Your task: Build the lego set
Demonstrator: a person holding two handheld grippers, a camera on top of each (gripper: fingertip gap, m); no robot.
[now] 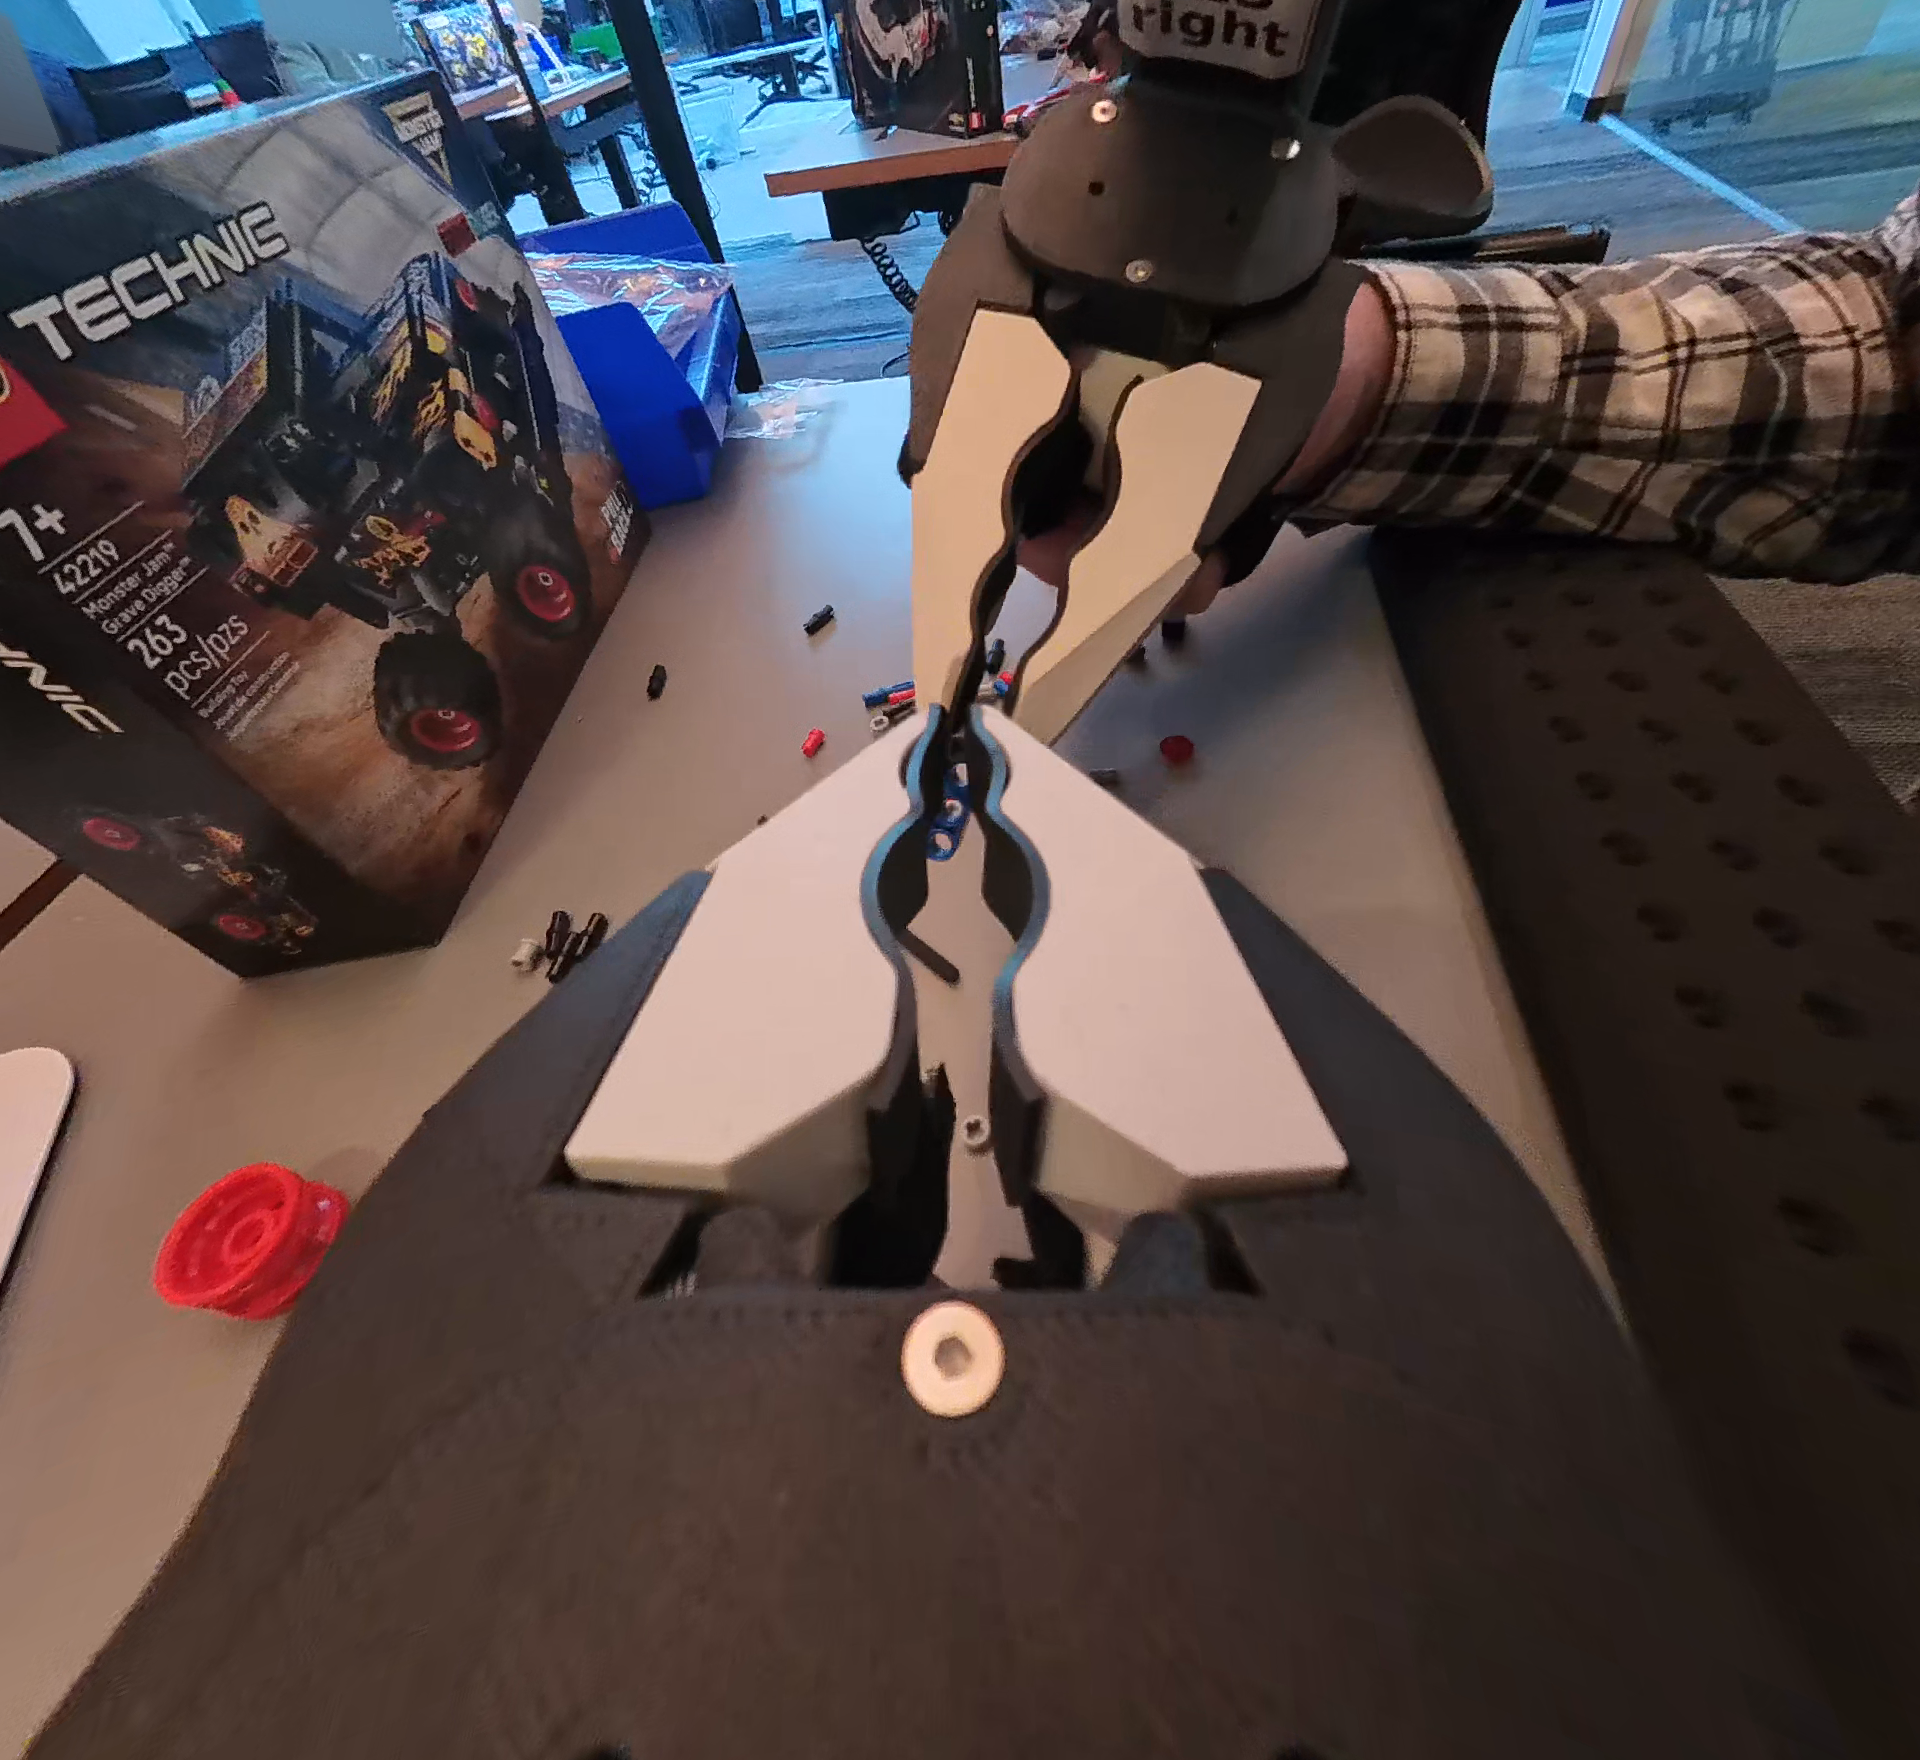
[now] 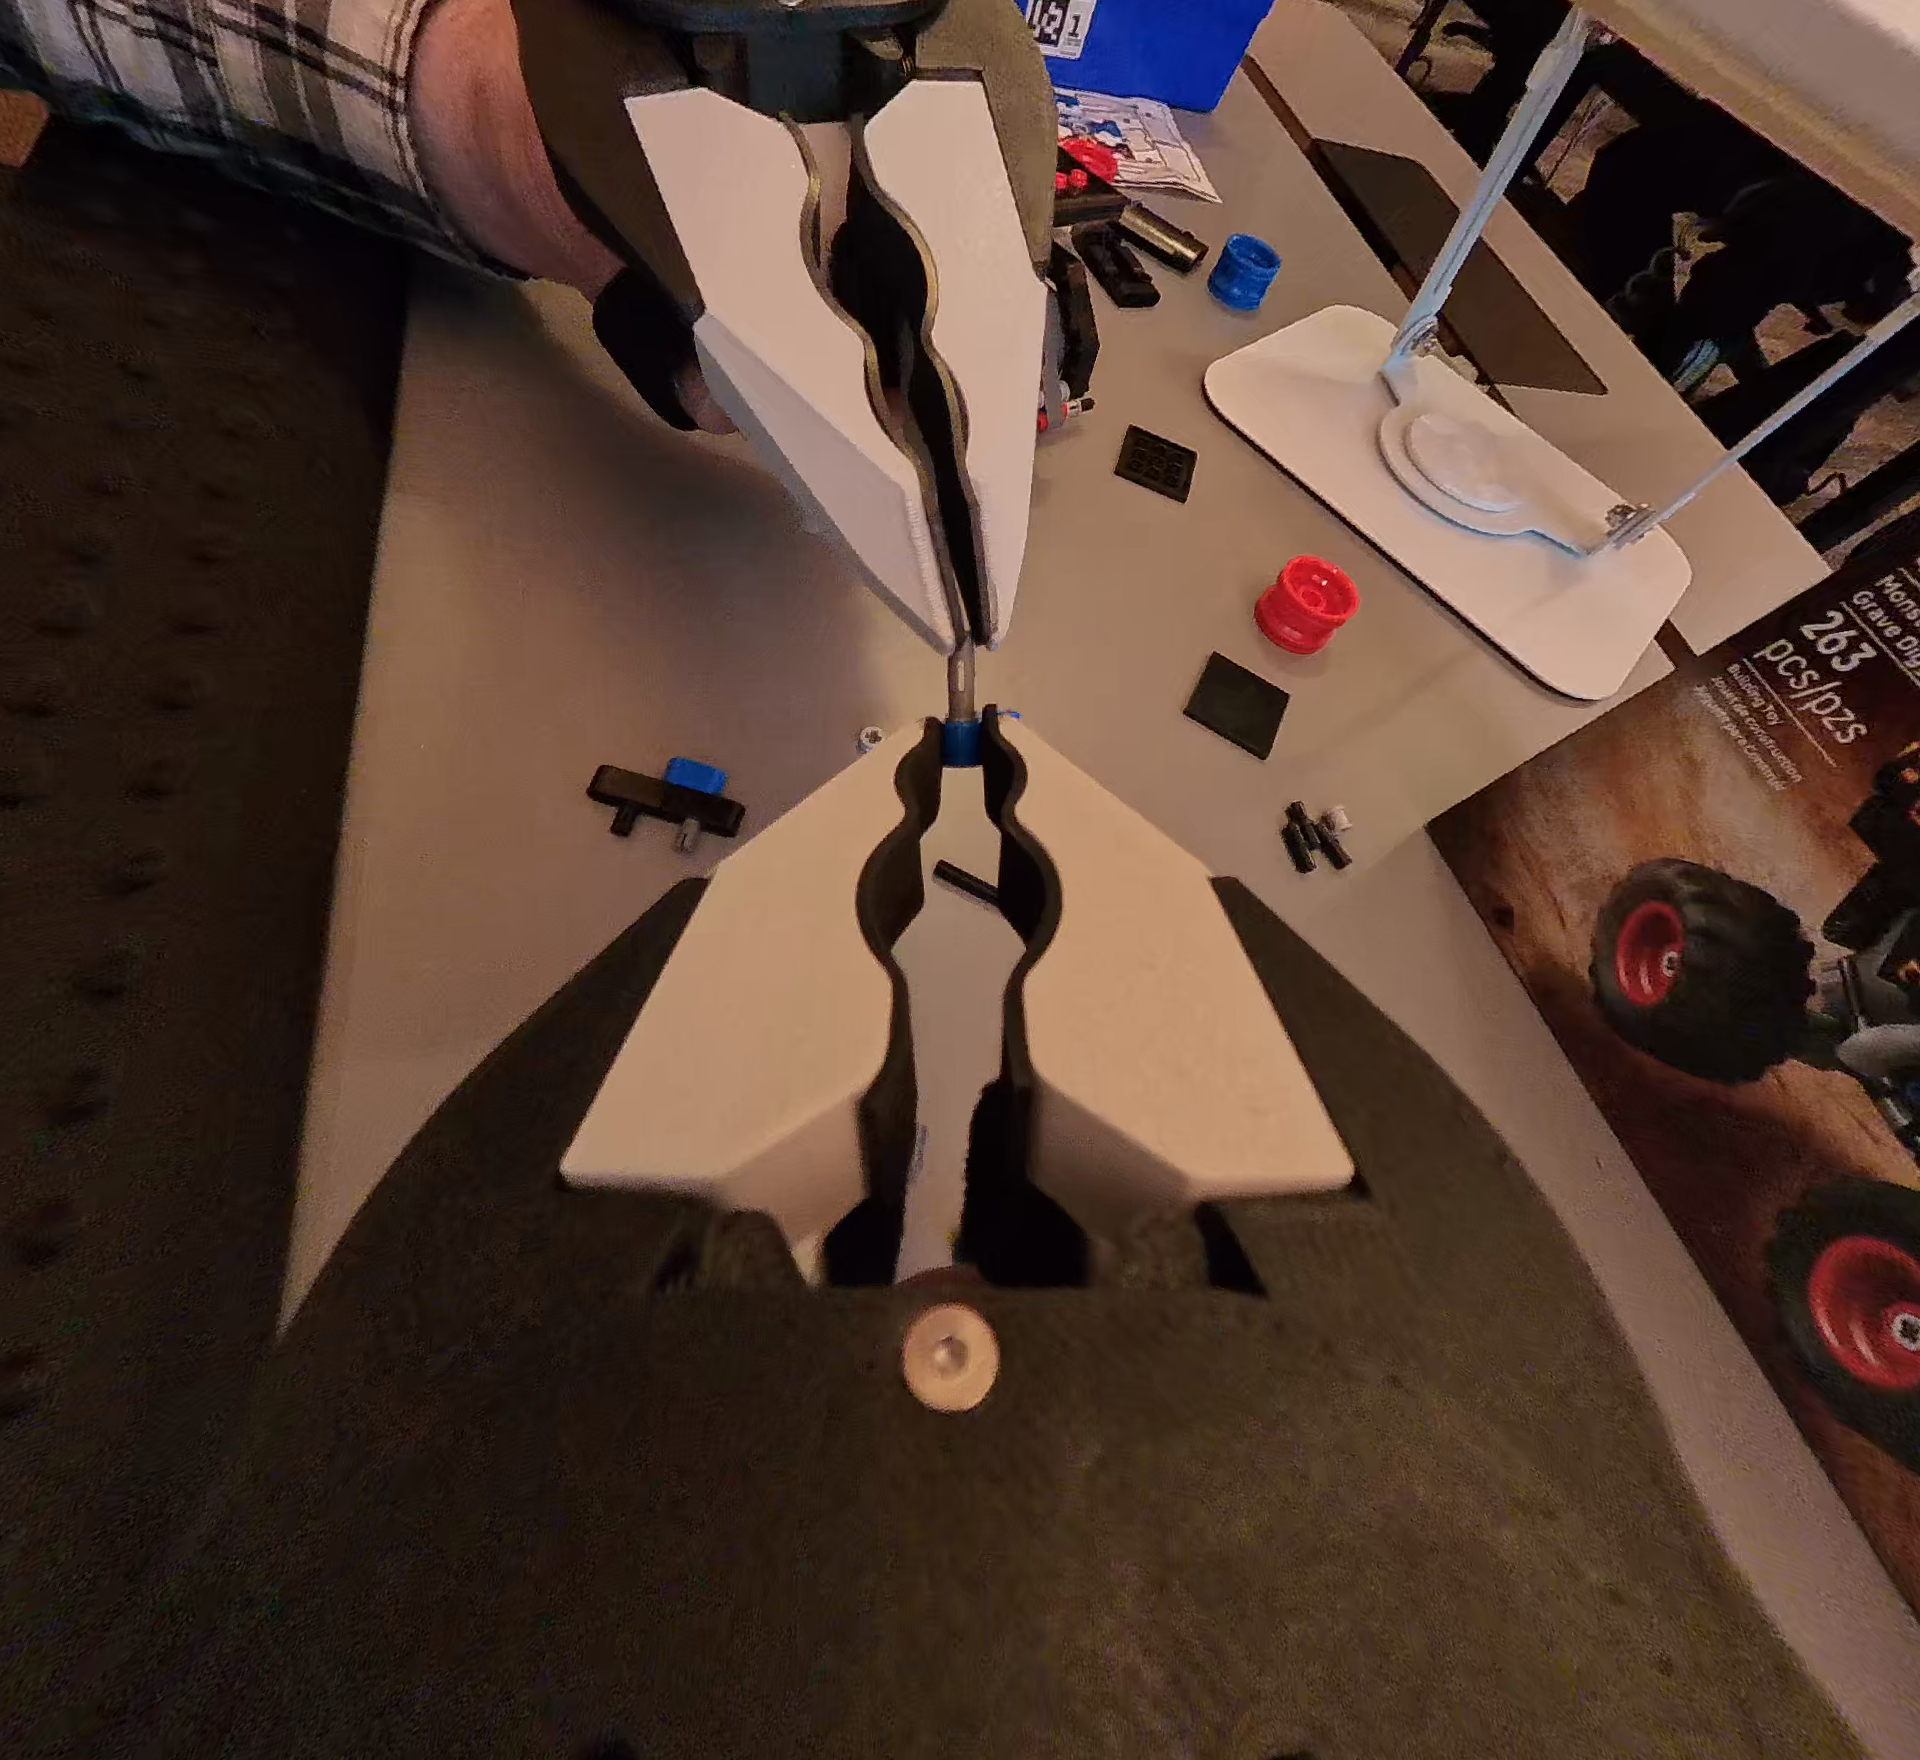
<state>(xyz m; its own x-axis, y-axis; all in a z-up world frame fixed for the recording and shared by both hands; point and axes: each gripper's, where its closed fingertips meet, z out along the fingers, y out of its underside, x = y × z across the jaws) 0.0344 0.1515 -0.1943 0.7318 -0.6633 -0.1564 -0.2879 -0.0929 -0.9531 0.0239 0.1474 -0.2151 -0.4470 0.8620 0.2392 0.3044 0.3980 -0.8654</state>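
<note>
Grey table (image 2: 582,567) carries loose parts beside the printed set box (image 1: 281,505). Left claw (image 1: 951,734) is closed on a blue holed beam (image 1: 951,811); right claw (image 2: 961,723) is clamped on a blue bush (image 2: 962,742) meeting a grey axle (image 2: 962,676). Build looks early: red wheel hub (image 2: 1306,604) unused.

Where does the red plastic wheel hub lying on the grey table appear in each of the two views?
Left wrist view: red plastic wheel hub at lower left, on the grey table.
Right wrist view: right of centre, beside the white lamp base.
Shared landmark: the truck-picture set box.
</note>
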